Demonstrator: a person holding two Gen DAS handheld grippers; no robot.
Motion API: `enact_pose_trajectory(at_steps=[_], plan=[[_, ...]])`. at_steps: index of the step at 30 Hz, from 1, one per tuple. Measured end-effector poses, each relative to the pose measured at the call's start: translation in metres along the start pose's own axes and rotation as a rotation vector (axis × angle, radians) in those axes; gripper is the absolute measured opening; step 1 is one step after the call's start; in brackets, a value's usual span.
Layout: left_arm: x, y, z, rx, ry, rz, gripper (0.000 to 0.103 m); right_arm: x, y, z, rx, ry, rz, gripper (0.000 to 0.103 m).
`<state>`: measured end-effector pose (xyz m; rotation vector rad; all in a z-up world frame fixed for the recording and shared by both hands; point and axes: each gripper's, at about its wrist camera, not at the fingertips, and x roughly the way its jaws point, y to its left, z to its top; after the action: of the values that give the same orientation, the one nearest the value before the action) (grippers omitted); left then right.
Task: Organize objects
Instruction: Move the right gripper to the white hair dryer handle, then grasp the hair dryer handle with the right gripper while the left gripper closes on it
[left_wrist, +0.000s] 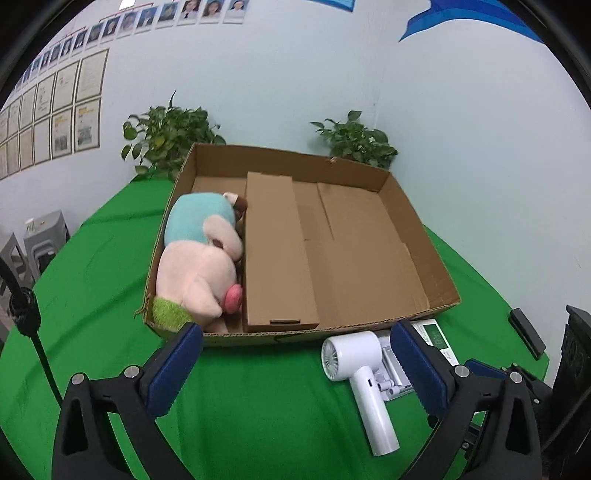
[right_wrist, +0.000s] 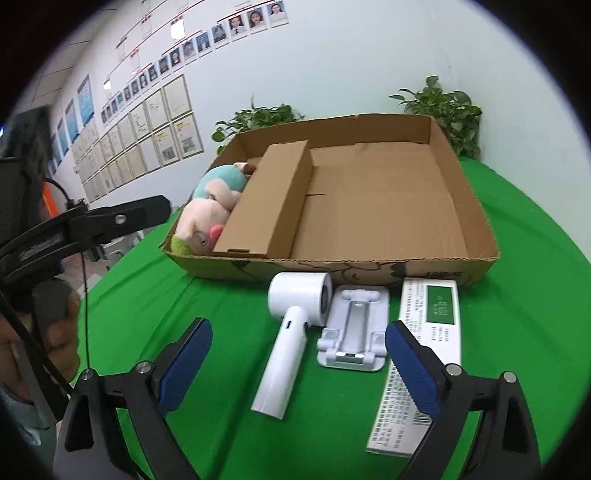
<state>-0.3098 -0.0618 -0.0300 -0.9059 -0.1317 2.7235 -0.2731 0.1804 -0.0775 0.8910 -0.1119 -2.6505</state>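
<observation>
A shallow cardboard box (left_wrist: 417, 236) (right_wrist: 476, 225) stands on the green table. A pink and blue plush pig (left_wrist: 199, 258) (right_wrist: 210, 210) lies in its left compartment, beside a cardboard divider (left_wrist: 275, 251) (right_wrist: 269, 199). In front of the box lie a white hair dryer (left_wrist: 364, 376) (right_wrist: 291, 332), a white phone stand (right_wrist: 354, 332) (left_wrist: 391, 373) and a white and green flat carton (right_wrist: 432, 339) (left_wrist: 436, 334). My left gripper (left_wrist: 295, 373) is open and empty before the box. My right gripper (right_wrist: 299, 369) is open and empty over the dryer's handle and the stand.
Two potted plants (left_wrist: 170, 136) (left_wrist: 358, 140) stand behind the box by the wall. A black flat object (left_wrist: 526, 332) lies at the table's right edge. Grey stools (left_wrist: 40, 240) stand off the table's left. The left gripper's arm (right_wrist: 92, 225) shows at left in the right wrist view.
</observation>
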Motion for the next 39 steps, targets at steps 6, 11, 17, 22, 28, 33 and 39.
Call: enact_pose_trajectory(at_steps=[6, 11, 17, 22, 28, 33, 39], plan=[[0.009, 0.010, 0.001, -0.017, -0.008, -0.042, 0.102, 0.006, 0.008, -0.010, -0.007, 0.025, 0.074, 0.095], [0.020, 0.008, 0.004, -0.008, -0.002, -0.081, 0.102, 0.026, 0.021, -0.018, -0.053, 0.089, 0.063, 0.093], [0.036, 0.011, -0.006, 0.009, 0.043, -0.093, 0.102, 0.054, 0.034, -0.038, -0.111, 0.215, 0.027, 0.075], [0.051, 0.017, -0.024, 0.015, 0.112, -0.111, 0.102, 0.068, 0.033, -0.049, -0.117, 0.300, -0.005, 0.047], [0.065, 0.020, -0.040, -0.016, 0.170, -0.155, 0.101, 0.065, 0.032, -0.049, -0.130, 0.299, -0.036, 0.035], [0.079, 0.015, -0.052, -0.064, 0.241, -0.255, 0.100, 0.050, 0.028, -0.055, -0.110, 0.310, -0.020, 0.029], [0.099, 0.002, -0.071, -0.129, 0.348, -0.412, 0.087, 0.026, 0.019, -0.066, -0.055, 0.332, 0.024, 0.025]])
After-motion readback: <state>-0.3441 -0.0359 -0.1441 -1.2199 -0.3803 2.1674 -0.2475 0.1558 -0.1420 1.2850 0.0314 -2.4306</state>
